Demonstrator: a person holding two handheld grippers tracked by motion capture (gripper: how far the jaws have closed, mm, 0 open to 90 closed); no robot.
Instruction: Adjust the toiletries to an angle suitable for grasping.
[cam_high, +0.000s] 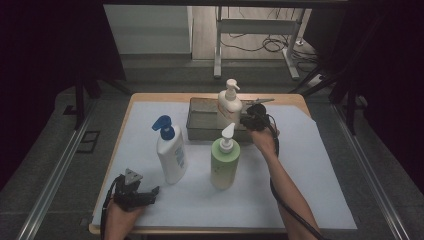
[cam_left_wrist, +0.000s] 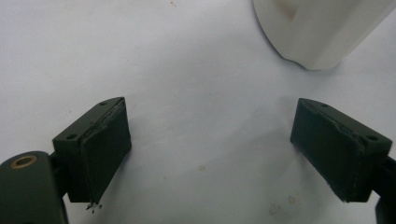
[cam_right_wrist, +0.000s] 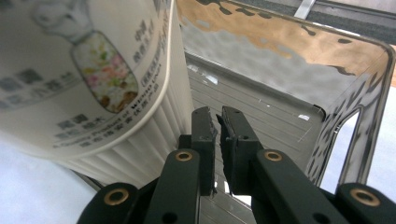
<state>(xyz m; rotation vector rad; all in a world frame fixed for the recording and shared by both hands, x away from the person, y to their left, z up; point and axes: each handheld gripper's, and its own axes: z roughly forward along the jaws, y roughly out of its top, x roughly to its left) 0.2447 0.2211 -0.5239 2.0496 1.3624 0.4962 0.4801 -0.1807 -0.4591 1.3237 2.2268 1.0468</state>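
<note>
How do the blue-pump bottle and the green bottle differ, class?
The blue-pump bottle has a white body; the green bottle has a pale green one. The first has a blue pump, the second a white one. The blue-pump bottle stands left of the green bottle. Both stand upright on the table.

Blue-capped white bottle (cam_high: 170, 155), green pump bottle (cam_high: 225, 162), white mat (cam_high: 310, 165)

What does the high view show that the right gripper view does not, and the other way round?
High view: the blue-pump bottle, the green bottle and the left tongs. Right gripper view: the flower print on the label, and the right tongs shut, nothing between them. Both: the cream bottle standing in the metal tray.
</note>
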